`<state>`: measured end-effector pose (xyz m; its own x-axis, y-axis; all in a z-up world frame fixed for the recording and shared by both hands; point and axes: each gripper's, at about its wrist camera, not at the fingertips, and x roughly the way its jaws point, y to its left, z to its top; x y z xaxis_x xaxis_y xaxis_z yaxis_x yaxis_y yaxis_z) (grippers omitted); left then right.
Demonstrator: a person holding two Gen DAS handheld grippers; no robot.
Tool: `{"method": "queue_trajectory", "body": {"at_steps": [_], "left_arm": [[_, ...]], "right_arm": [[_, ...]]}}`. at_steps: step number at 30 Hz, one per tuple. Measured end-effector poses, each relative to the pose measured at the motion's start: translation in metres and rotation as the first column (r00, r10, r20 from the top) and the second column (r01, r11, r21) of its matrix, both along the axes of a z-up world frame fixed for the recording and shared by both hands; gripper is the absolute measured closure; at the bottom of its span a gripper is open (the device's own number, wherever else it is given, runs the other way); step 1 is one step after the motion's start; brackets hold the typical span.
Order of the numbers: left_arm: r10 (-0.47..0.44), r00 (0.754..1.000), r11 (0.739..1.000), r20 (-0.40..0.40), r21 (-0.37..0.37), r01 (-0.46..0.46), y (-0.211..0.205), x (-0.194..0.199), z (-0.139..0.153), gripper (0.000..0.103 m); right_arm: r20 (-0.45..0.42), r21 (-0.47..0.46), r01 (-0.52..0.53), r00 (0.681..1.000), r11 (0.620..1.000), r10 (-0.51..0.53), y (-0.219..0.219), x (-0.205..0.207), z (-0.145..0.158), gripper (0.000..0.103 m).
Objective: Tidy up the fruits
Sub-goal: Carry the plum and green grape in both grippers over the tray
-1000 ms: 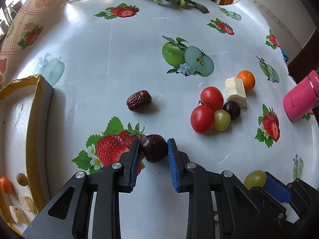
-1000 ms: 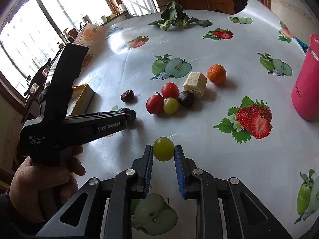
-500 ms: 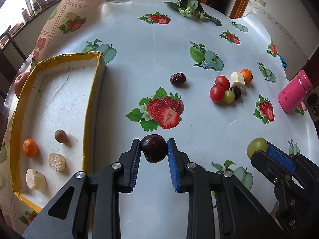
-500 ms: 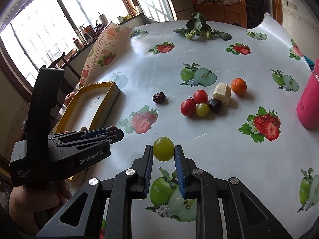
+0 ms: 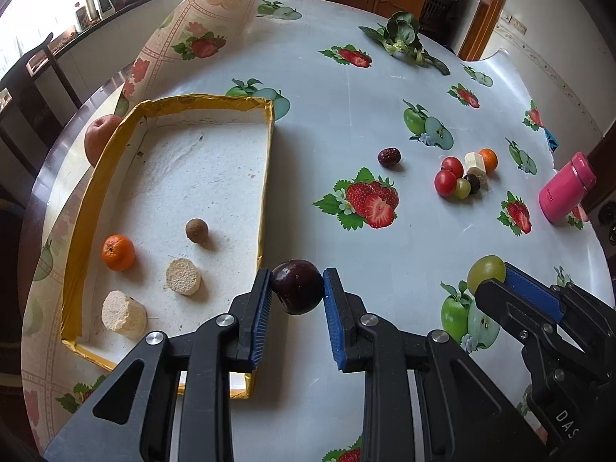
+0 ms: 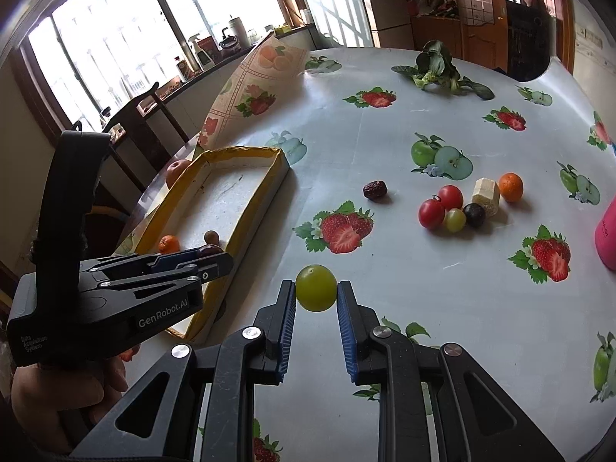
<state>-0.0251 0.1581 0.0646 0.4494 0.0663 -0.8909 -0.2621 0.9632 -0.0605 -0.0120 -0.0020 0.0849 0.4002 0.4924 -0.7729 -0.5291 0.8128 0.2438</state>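
Note:
My left gripper [image 5: 297,288] is shut on a dark purple grape [image 5: 297,287], held above the table just right of the tray's near right wall. My right gripper [image 6: 316,290] is shut on a green grape [image 6: 315,287]; the same green grape [image 5: 486,268] shows at the right of the left wrist view. The yellow-rimmed white tray [image 5: 265,177] holds a small orange [image 5: 118,252], a brown round fruit [image 5: 196,230] and two pale cut pieces [image 5: 183,276]. A red date [image 5: 389,156] lies alone on the cloth. Farther right sits a cluster of tomatoes, grapes, a pale chunk and an orange [image 5: 464,175].
A pink bottle [image 5: 566,188] stands at the right edge. Leafy greens [image 5: 404,38] lie at the far side. An apple [image 5: 101,134] rests outside the tray's far left wall. The tablecloth's corner is folded up behind the tray. A hand [image 6: 57,396] holds the left gripper.
Both grippers have lifted and moved left toward the tray, each keeping its grape. The tray has come fully into view, and the fruit cluster has receded to the right.

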Motion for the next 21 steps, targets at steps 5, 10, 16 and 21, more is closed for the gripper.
{"method": "queue_trajectory", "body": {"at_steps": [5, 10, 16, 21], "left_arm": [[0.027, 1.000, 1.000, 0.009, 0.004, -0.027, 0.015, -0.012, 0.004, 0.079], [0.053, 0.998, 0.999, 0.016, 0.003, -0.053, 0.027, -0.022, 0.007, 0.079], [0.075, 0.997, 0.997, 0.017, 0.004, -0.076, 0.039, -0.029, 0.007, 0.079], [0.089, 0.996, 0.996, 0.018, 0.006, -0.089, 0.046, -0.031, 0.008, 0.079]], "right_arm": [[0.008, 0.003, -0.032, 0.999, 0.999, 0.032, 0.016, -0.007, 0.004, 0.081], [0.016, 0.000, -0.064, 0.998, 0.998, 0.064, 0.031, -0.015, 0.009, 0.081], [0.022, 0.001, -0.092, 0.996, 0.996, 0.092, 0.045, -0.022, 0.012, 0.081], [0.024, 0.003, -0.113, 0.993, 0.994, 0.113, 0.056, -0.025, 0.015, 0.081]]}}
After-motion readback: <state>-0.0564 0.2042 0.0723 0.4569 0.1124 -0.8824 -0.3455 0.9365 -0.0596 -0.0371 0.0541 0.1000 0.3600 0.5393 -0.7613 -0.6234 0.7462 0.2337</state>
